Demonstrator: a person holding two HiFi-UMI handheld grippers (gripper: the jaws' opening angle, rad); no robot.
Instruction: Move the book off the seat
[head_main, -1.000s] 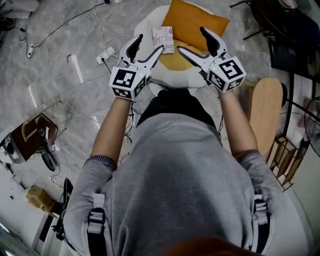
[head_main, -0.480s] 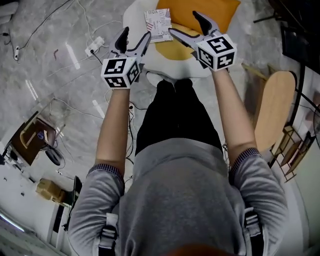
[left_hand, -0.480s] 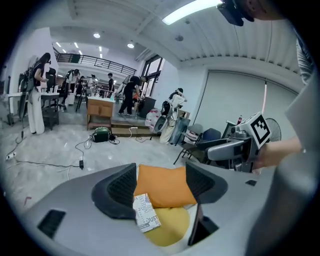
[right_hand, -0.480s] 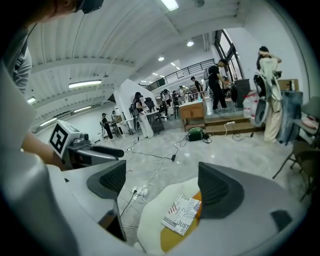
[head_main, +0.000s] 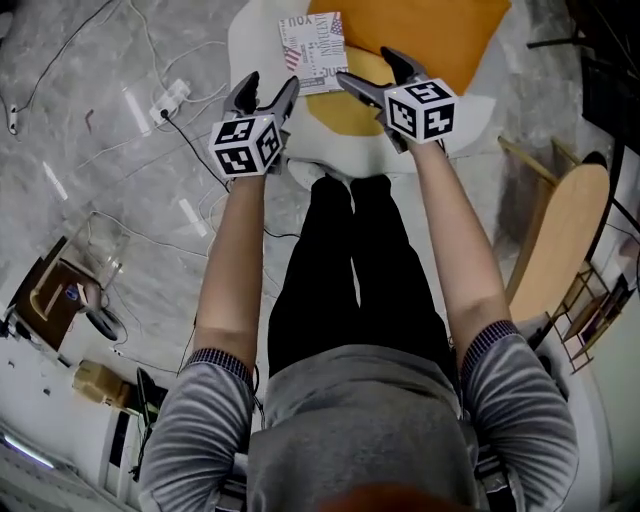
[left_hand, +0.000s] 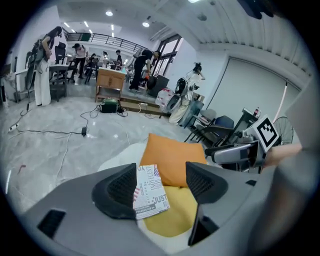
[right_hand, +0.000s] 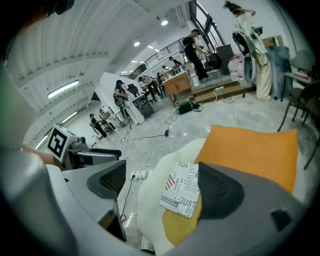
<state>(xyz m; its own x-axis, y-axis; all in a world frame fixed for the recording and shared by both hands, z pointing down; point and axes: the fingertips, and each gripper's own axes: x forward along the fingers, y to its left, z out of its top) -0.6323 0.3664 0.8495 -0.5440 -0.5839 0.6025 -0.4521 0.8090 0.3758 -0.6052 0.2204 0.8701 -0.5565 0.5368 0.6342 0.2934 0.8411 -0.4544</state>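
Nearest to us are the person's two legs (head_main: 350, 270) in black, which end right at the near edge of the seat (head_main: 470, 110). Two bare arms (head_main: 235, 260) reach straight out over them, side by side. There are two grippers. The left gripper (head_main: 268, 92) hangs over the seat's near left edge, and the right gripper (head_main: 368, 70) hangs a bit farther in, over the seat's middle. Both point toward the back of the seat. Each one has its jaws spread wide, with nothing held between them. The seat is white and round, with one yellow pad (head_main: 345, 108) on it. One book (head_main: 312, 40) lies flat on the left side of the seat, partly on the yellow pad and partly on the white rim. It is just past the tips of both grippers, and neither one touches it. One orange cushion (head_main: 420, 25) sits at the back of the seat, just beside the book's right edge. Left of the seat, the grey floor (head_main: 100, 150) has lots of room, with only one power strip (head_main: 170, 97) and some thin wires (head_main: 60, 50) on it. Right of the seat, one wooden board (head_main: 545, 240) stands near.
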